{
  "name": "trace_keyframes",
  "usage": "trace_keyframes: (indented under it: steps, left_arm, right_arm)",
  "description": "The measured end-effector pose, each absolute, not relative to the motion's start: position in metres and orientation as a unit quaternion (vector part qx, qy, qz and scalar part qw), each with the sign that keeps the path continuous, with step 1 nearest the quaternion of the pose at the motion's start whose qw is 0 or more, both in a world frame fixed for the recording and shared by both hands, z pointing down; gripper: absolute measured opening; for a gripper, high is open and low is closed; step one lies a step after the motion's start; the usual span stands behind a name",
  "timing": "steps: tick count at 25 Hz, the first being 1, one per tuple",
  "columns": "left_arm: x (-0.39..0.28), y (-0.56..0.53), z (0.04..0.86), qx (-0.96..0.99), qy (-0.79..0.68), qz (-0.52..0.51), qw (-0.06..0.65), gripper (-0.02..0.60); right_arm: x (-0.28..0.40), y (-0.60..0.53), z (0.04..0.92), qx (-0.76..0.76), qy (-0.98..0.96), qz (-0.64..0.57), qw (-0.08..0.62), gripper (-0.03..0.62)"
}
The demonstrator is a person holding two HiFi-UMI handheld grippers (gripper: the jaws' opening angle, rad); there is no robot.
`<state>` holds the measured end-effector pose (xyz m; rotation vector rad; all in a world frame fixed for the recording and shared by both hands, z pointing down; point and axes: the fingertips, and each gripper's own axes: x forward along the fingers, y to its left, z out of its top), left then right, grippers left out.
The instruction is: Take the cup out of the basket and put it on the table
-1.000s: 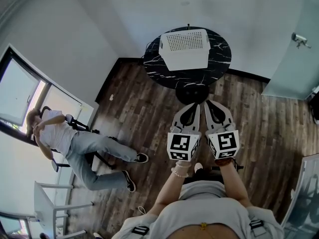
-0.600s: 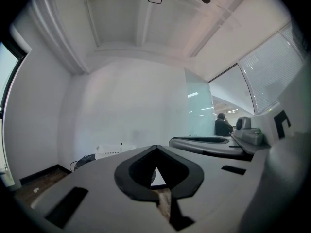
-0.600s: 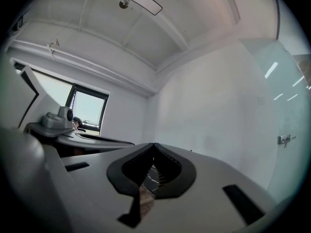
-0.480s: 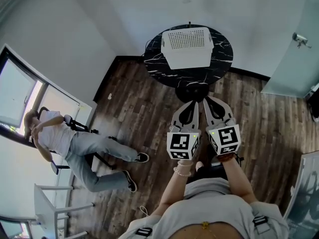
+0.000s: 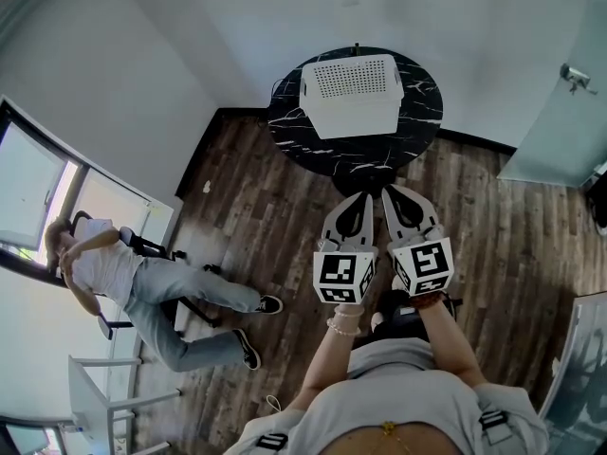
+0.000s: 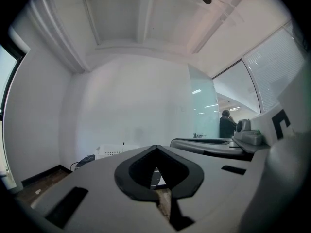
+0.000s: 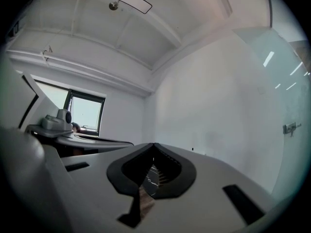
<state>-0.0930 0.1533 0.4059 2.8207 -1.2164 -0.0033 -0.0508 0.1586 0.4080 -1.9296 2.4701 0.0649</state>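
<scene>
The basket (image 5: 353,119) shows only its perforated top — its inside is hidden.

Counter (image 5: 423,112): black stone look with white veins, polished, faint sheen.
Basket (image 5: 351,114): white plastic, matt; top face punched with rows of fine holes.
Floor (image 5: 256,207): wood planks, brown-grey, streaky grain, dull finish.
Shells of left claw (image 5: 364,199) and right claw (image 5: 389,191): smooth moulded plastic, pale grey, matt. Black matt lining rings the openings; the right claw's inner faces are finely ribbed.
Marker cubes (image 5: 345,278): flat black-on-white print, no gloss.
Wall (image 5: 237,17): plain white paint, matt.
Glass panel (image 5: 555,131): frosted, pale blue-green.
</scene>
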Motion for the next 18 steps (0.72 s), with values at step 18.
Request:
trace_keyframes:
  steps: [18]
  left_arm:
    - [-0.036,0.061,0.394,0.899,-0.437,0.019,0.003,0.005]
  right_arm:
    - [-0.002,0.065,0.396,-0.572,0.820,0.023,0.032,0.009]
